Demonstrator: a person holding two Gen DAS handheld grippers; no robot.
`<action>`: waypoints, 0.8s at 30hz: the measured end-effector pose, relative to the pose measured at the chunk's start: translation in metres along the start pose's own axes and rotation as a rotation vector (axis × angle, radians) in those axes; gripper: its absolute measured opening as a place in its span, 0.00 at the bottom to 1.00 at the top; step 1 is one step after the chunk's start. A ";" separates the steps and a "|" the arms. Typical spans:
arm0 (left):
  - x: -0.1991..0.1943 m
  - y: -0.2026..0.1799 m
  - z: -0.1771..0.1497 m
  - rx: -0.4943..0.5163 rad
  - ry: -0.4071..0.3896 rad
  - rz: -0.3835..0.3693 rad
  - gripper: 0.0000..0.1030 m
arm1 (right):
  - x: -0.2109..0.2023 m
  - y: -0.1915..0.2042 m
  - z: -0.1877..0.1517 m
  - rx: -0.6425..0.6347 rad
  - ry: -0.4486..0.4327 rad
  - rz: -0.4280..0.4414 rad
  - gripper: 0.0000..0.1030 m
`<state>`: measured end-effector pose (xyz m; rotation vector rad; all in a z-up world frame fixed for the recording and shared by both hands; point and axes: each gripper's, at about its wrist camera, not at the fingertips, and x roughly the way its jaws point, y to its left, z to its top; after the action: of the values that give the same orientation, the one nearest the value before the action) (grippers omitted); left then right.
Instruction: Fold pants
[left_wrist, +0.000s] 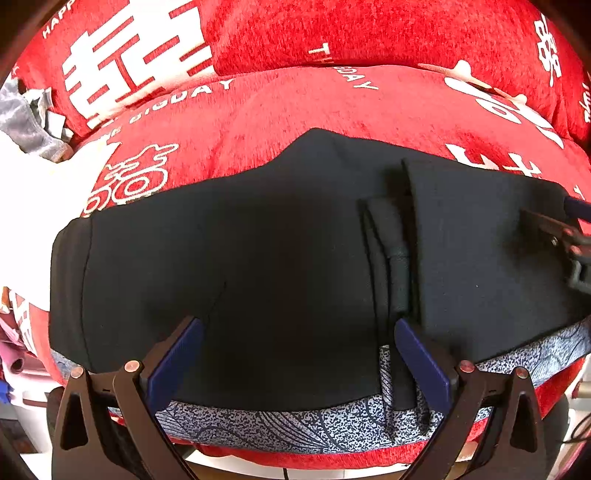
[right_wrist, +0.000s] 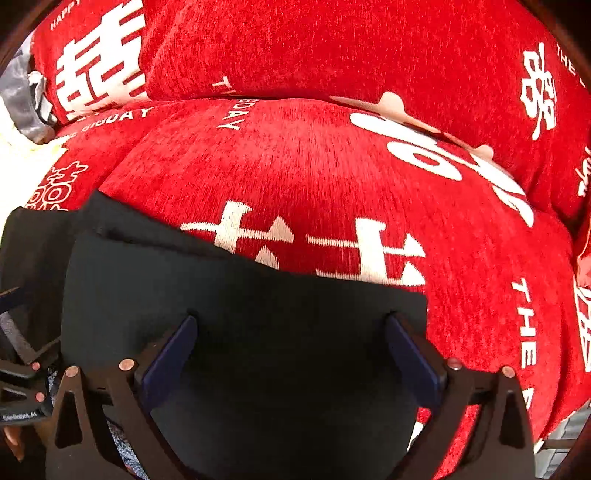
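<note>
Grippers, left (left_wrist: 295, 347) and right (right_wrist: 290, 343), both hovering agape over limp, light black pants (left_wrist: 258, 240), probably best pinching the doubled edge at lower centre.

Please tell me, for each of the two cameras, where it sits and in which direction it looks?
Left wrist: sits behind the open left gripper, facing black pants on the red cushion; right gripper shows at right.
Right wrist: behind the open right gripper, over the pants' right end.
Shared: pants, cushion.
</note>
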<state>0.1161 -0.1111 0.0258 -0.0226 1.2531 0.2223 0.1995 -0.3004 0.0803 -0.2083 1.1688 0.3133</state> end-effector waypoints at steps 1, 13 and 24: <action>0.001 0.001 0.000 -0.004 0.002 -0.005 1.00 | -0.003 0.001 -0.006 0.008 -0.004 -0.002 0.98; -0.013 0.017 -0.001 -0.044 -0.007 -0.043 1.00 | -0.051 0.028 -0.096 0.092 -0.071 -0.126 0.99; -0.012 0.115 -0.019 -0.212 0.010 0.015 1.00 | -0.015 0.127 -0.039 -0.111 -0.089 -0.043 0.99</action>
<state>0.0745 -0.0034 0.0431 -0.1972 1.2353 0.3683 0.1166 -0.1960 0.0801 -0.3134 1.0589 0.3472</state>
